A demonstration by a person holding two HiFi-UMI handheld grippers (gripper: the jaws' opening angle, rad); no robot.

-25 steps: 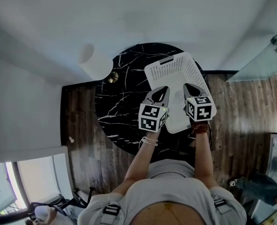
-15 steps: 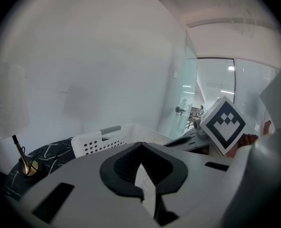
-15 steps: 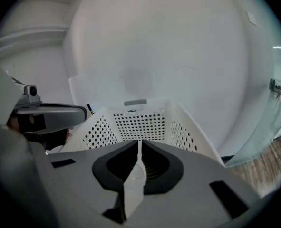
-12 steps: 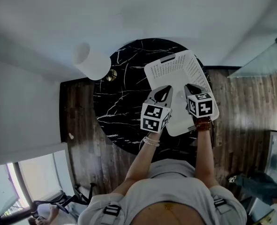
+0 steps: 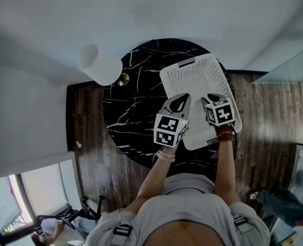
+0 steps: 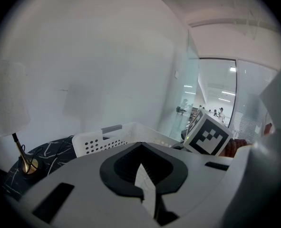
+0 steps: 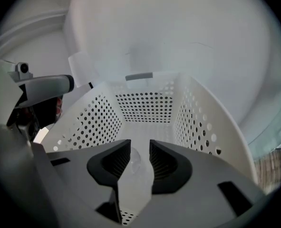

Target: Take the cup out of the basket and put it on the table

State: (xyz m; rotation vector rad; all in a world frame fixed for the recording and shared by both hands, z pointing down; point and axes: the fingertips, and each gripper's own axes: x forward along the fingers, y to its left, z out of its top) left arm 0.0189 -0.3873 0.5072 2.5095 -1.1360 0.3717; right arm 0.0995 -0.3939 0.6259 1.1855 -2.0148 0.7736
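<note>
A white perforated basket [image 5: 192, 70] stands on the right part of the round black marble table [image 5: 133, 91]. My right gripper [image 5: 208, 99] reaches down into the basket. In the right gripper view its jaws [image 7: 135, 151] have just been opening, and a clear cup [image 7: 133, 177] sits between the dark pads on the basket floor [image 7: 145, 129]. My left gripper [image 5: 178, 102] hovers beside the basket's left wall, shut with nothing in it [image 6: 141, 148]. The cup is hidden in the head view.
A white lamp shade [image 5: 100, 65] on a brass base [image 5: 123, 79] stands at the table's far left edge. Dark wooden floor [image 5: 89, 137] surrounds the table. A glass partition [image 5: 289, 68] rises at the right. The right gripper's marker cube [image 6: 207, 137] shows beside the basket rim [image 6: 97, 141].
My right gripper has tipped further down into the basket. The left gripper has stayed where it was.
</note>
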